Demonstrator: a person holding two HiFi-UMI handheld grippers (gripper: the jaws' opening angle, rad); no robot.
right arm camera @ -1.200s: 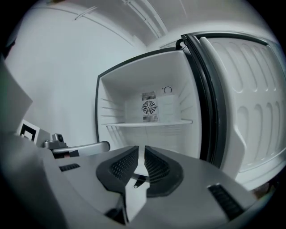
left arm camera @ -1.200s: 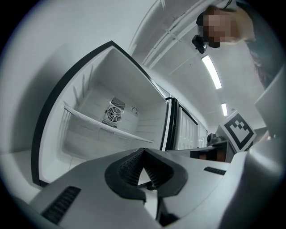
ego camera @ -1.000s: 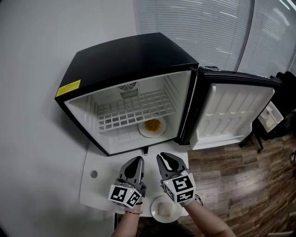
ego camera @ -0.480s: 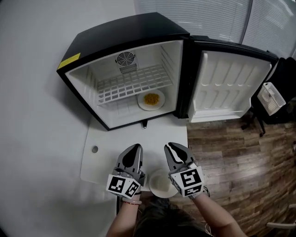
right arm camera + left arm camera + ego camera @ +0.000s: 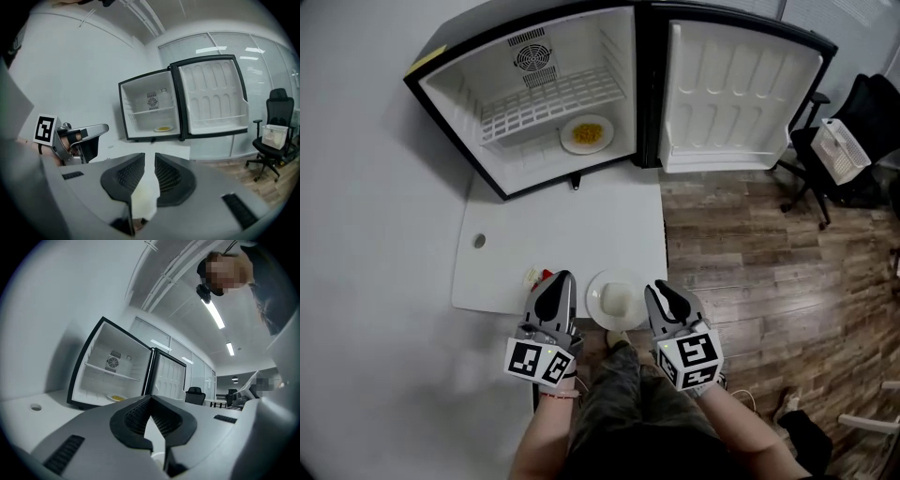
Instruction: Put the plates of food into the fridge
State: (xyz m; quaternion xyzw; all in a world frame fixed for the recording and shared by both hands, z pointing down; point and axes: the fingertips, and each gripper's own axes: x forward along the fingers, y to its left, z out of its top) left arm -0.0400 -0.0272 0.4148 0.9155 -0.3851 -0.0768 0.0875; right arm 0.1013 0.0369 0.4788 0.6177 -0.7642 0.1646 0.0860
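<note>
A white plate of pale food (image 5: 617, 300) lies at the near edge of the white table (image 5: 562, 225). My left gripper (image 5: 563, 276) is just left of the plate, its jaws meeting at the tips, shut and holding nothing. The right gripper (image 5: 657, 287) is just right of the plate with its jaws a narrow gap apart and nothing gripped. The black fridge (image 5: 534, 103) stands open at the table's far end. A plate of yellow food (image 5: 586, 134) sits on the fridge floor under the wire shelf, and shows as well in the left gripper view (image 5: 116, 398) and the right gripper view (image 5: 163, 128).
The fridge door (image 5: 736, 89) is swung wide to the right. Small red and white bits (image 5: 535, 277) lie beside the left gripper. The table has a round hole (image 5: 478, 241). An office chair (image 5: 853, 112) with a white basket (image 5: 839, 150) stands on the wood floor (image 5: 750, 262).
Both grippers have drawn back from the fridge to the table's near edge. The plate of pale food, earlier behind them, now lies between them. The fridge looks farther off.
</note>
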